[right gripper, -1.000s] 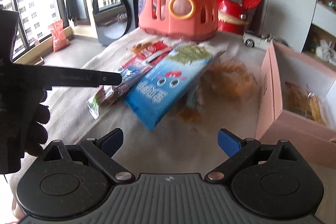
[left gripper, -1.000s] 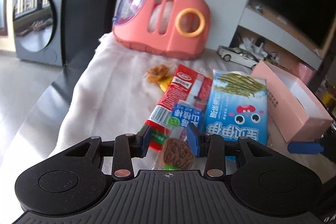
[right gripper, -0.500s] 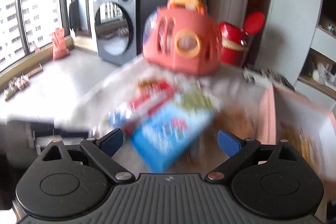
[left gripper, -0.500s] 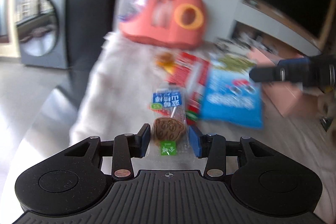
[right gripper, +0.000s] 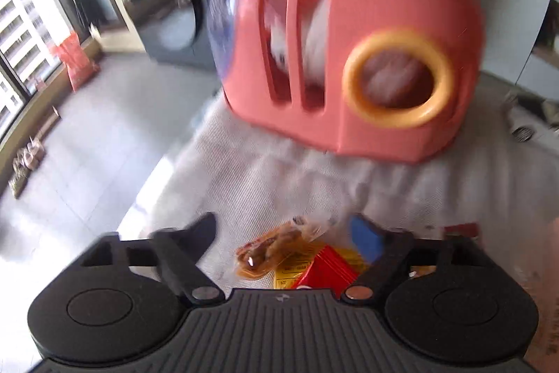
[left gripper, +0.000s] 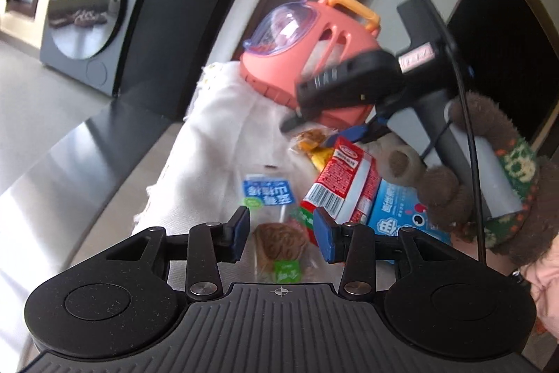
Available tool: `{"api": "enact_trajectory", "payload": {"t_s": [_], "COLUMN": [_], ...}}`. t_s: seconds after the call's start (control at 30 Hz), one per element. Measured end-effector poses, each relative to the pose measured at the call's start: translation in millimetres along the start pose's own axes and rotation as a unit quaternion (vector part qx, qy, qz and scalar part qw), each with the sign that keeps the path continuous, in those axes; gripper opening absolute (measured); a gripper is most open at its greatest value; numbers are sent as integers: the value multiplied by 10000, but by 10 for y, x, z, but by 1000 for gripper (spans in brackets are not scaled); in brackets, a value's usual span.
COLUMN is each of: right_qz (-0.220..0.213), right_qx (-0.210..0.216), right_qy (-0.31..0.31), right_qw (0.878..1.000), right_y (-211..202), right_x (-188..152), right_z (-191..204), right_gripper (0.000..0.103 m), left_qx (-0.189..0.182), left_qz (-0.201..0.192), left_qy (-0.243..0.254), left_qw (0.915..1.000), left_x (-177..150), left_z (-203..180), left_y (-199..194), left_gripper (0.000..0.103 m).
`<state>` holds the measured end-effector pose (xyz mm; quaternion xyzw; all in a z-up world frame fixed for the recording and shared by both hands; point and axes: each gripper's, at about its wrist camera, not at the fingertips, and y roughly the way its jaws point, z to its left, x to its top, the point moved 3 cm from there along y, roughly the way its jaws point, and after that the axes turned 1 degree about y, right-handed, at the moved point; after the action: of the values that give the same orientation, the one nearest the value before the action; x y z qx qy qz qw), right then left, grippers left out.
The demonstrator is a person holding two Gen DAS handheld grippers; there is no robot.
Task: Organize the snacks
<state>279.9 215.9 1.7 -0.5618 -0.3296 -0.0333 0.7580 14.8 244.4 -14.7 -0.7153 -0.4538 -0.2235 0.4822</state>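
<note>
The left hand-held gripper (left gripper: 281, 235) hovers low over the cloth-covered desk (left gripper: 223, 128) with its blue pads part-way apart on either side of a clear-wrapped hawthorn lollipop (left gripper: 274, 228); whether the pads press the wrapper I cannot tell. The lollipop's long axis runs near to far, with the brown disc at the near end between the pads and the blue label pointing away towards the pink carrier (left gripper: 307, 48). Just right of it lies a red sausage pack (left gripper: 344, 187), its long axis tilted from near-left to far-right, resting on the blue snack bag (left gripper: 398, 212). Farther off, the right hand-held gripper (right gripper: 283, 238), held in a brown fuzzy glove (left gripper: 489, 177), points steeply down over a small orange snack packet (right gripper: 276, 249) that lies on the cloth beside a yellow-and-red packet (right gripper: 325, 268). Its jaws are closing, the orange packet between them with the pads clear of it. The pink carrier stands just beyond.
</note>
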Motion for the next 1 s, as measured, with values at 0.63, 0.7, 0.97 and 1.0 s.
{"api": "enact_trajectory", "payload": {"t_s": [0.63, 0.7, 0.97, 1.0], "right_qz": [-85, -22, -745, -669], "right_qx": [-239, -296, 216, 411], "right_qy": [-1093, -1122, -269, -148], "right_qw": [9937, 9932, 9966, 9968], "right_y": [-995, -1071, -1402, -1312], "right_x": [-747, -906, -642, -550], "right_z": [-440, -541, -463, -390], "right_gripper": [22, 24, 76, 75], "left_qx": [-219, -349, -217, -126], "left_qz": [46, 47, 297, 267], "left_qy": [368, 676, 883, 903], "left_qw": [9991, 9971, 9954, 9955], "left_x": [41, 90, 18, 14], "left_z": [-287, -420, -663, -653], "left_y": [-137, -153, -43, -69], "left_gripper": [44, 44, 45, 45]}}
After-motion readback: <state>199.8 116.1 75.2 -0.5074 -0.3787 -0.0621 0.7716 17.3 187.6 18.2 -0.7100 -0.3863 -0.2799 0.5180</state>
